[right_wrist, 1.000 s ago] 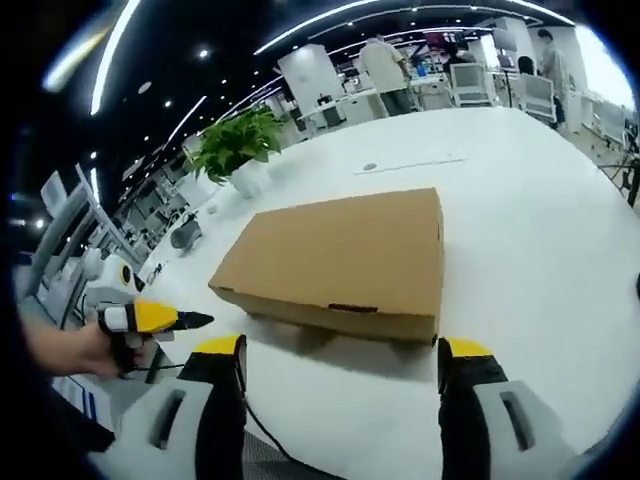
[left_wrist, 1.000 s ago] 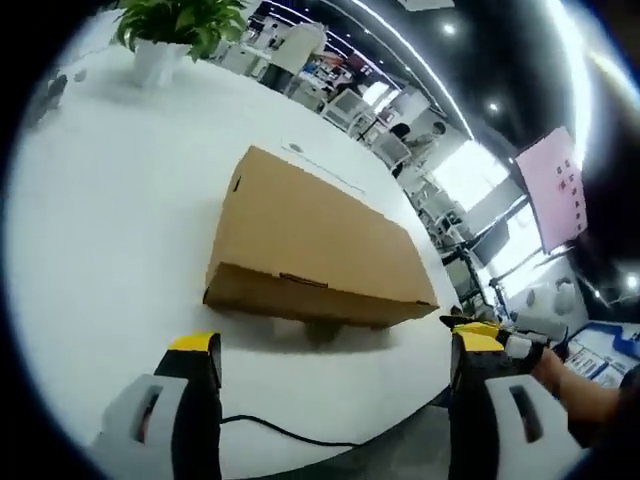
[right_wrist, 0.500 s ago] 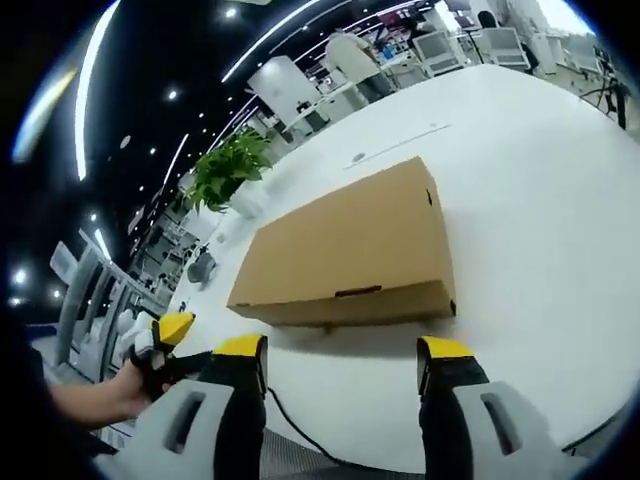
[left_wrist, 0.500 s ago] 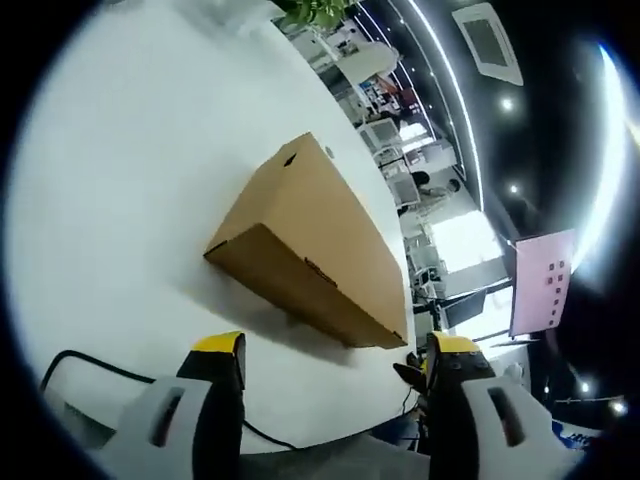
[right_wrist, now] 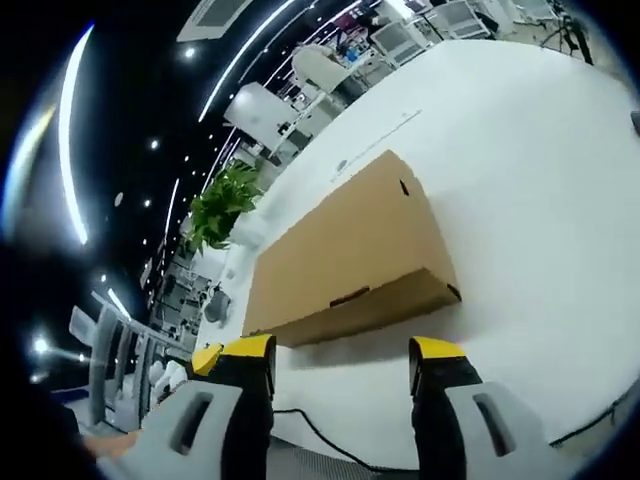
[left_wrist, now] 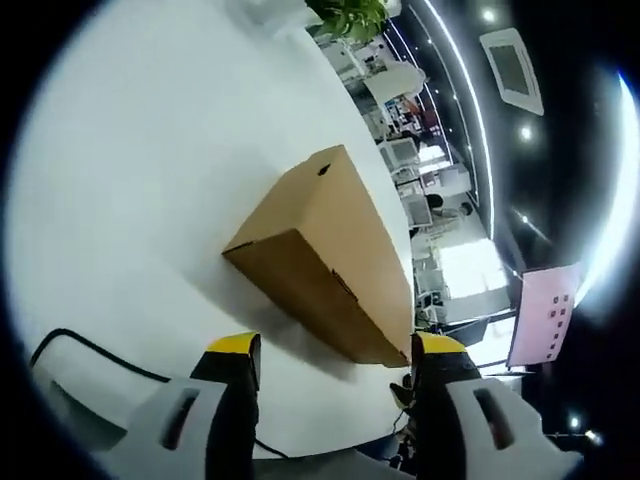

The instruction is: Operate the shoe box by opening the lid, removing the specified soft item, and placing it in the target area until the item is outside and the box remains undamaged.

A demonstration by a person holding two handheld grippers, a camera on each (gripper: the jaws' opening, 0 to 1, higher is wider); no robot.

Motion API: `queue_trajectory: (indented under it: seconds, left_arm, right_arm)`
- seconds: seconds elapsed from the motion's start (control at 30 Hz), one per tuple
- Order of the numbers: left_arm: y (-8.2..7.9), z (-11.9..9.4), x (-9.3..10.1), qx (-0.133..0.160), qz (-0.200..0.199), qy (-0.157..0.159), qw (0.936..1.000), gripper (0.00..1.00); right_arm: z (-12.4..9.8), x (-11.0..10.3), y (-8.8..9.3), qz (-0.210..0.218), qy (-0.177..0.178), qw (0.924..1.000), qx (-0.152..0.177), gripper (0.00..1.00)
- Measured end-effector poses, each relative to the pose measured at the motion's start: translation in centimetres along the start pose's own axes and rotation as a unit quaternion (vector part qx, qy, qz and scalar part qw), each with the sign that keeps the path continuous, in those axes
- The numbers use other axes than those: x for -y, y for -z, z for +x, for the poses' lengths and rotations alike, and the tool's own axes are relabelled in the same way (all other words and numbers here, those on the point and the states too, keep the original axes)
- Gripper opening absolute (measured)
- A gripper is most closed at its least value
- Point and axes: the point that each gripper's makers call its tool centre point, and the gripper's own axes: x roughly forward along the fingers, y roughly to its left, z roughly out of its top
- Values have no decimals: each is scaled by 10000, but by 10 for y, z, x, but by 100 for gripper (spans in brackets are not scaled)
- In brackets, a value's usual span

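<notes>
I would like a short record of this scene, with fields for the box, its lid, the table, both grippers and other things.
box: brown cardboard shoe box, lying flat on the table
lid: closed
table: white table
left gripper: open, short of the box, holding nothing
right gripper: open, short of the box, holding nothing
other things: potted plant beyond the box; black cable near the table edge

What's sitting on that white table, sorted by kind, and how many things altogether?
Cardboard box: 1
Potted plant: 1
Black cable: 1
Total: 3, all on the table
</notes>
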Motion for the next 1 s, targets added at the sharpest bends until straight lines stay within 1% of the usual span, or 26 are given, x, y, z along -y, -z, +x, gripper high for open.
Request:
queue_trajectory:
  seconds: [0.03, 0.07, 0.1, 0.13, 0.17, 0.23, 0.27, 0.37, 0.43, 0.47, 0.5, 0.53, 0.6, 0.73, 0.77, 0.87, 0.93, 1.0]
  left_arm:
    - [-1, 1, 1, 44, -175, 65, 9998, 61]
    - [-2, 3, 2, 94, -317, 117, 9994, 61]
    - [-2, 3, 2, 121, -431, 155, 9989, 60]
    - [-3, 5, 1, 141, -455, 170, 9987, 60]
    - [-3, 5, 0, 131, -422, 161, 9989, 60]
    - [-6, 6, 1, 199, -408, 118, 9989, 60]
    - [-8, 7, 1, 243, -397, 86, 9989, 60]
    - [-13, 10, -4, 337, -302, -58, 9990, 62]
    - [-13, 14, -5, 322, -103, -101, 9994, 65]
    - [-15, 15, -5, 298, -100, -131, 9994, 65]
    - [-19, 15, -6, 312, -146, -118, 9993, 64]
    - [-23, 16, -4, 432, -388, -24, 9983, 63]
    - [-28, 17, -6, 579, -663, -18, 9961, 62]
    - [-28, 18, -10, 623, -721, -104, 9954, 62]
    - [-29, 19, -12, 625, -774, -114, 9950, 62]
    - [-30, 18, -14, 700, -876, -141, 9936, 62]
    - [-31, 19, -16, 772, -1075, -138, 9911, 61]
    - [-32, 20, -17, 790, -1205, -126, 9895, 58]
  right_arm:
    - [0, 1, -1, 238, -17, 9997, 55, 52]
    - [1, 0, -1, 338, -43, 9994, 67, 52]
    - [1, 2, -1, 168, -19, 9999, 35, 52]
    - [3, 1, 1, 37, 8, 10000, -9, 53]
    - [4, 1, 2, -16, 25, 10000, -31, 54]
    - [6, -1, 3, 67, -5, 10000, -52, 54]
    - [7, -3, 2, 303, -77, 9995, 25, 55]
    - [10, 2, 0, 506, -83, 9986, 116, 57]
    - [12, 4, -2, 718, -64, 9972, 178, 57]
    - [14, 4, -4, 939, -101, 9951, 285, 57]
    - [14, 5, -5, 1143, -101, 9929, 319, 57]
    - [15, 6, -8, 1316, -167, 9904, 388, 57]
    - [15, 9, -11, 1423, -136, 9885, 487, 56]
    - [18, 11, -12, 1532, -163, 9868, 493, 55]
    - [18, 13, -12, 1632, -156, 9852, 501, 55]
    - [18, 13, -16, 1882, -207, 9797, 657, 55]
    - [20, 19, -16, 1984, -190, 9776, 682, 55]
    - [22, 23, -18, 2237, -177, 9716, 757, 54]
